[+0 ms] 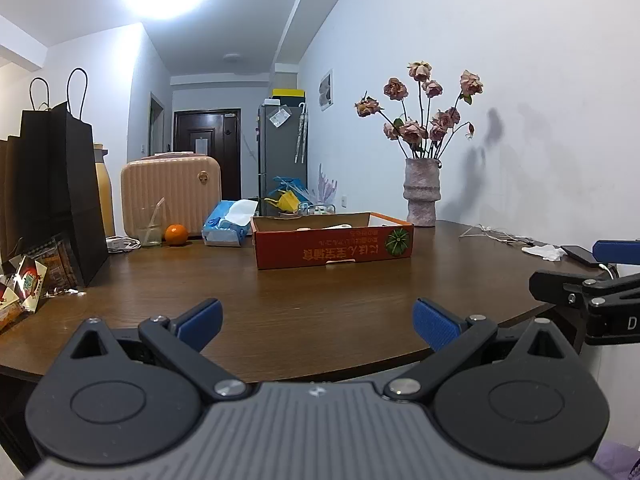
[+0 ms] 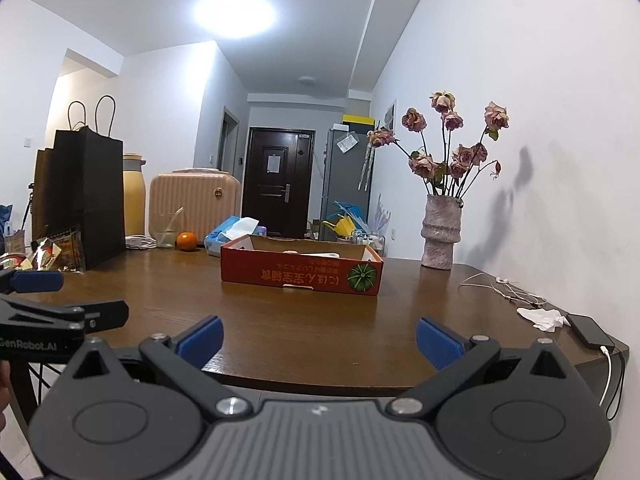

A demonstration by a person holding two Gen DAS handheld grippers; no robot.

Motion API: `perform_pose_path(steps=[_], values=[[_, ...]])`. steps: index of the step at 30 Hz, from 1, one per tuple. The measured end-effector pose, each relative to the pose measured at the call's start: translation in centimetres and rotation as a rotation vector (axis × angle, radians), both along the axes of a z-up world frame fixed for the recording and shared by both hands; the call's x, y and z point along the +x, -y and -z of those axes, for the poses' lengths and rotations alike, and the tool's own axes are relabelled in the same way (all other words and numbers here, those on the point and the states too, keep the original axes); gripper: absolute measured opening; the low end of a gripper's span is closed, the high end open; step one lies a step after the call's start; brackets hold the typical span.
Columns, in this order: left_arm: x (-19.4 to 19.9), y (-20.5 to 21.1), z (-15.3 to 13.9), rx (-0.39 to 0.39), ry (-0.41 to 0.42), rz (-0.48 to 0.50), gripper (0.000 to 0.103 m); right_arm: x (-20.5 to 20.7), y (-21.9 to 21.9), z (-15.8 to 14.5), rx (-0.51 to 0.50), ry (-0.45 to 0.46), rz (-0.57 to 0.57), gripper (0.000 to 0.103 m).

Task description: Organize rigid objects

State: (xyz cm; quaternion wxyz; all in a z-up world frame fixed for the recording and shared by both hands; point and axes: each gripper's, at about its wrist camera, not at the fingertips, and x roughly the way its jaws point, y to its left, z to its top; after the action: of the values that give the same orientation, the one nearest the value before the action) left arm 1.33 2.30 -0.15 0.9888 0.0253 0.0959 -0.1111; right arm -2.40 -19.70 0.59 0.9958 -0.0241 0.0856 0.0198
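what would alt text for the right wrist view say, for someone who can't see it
An open, empty right claw hovers at the near edge of a brown wooden table, facing a red cardboard box at its middle. A vase of dried roses stands right by the wall; a black paper bag and an orange sit left.

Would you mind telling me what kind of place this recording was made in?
Most likely a lived-in apartment: a wooden dining table with a vase of dried roses, a fridge and a dark entrance door down the hallway.
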Motion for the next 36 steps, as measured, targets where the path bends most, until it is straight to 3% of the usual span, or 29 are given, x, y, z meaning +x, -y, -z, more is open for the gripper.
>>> perform_pose_path(steps=[36], values=[[-0.10,0.04,0.15,0.006,0.001,0.006,0.103,0.14,0.17,0.21,0.010,-0.008,0.013,0.103]])
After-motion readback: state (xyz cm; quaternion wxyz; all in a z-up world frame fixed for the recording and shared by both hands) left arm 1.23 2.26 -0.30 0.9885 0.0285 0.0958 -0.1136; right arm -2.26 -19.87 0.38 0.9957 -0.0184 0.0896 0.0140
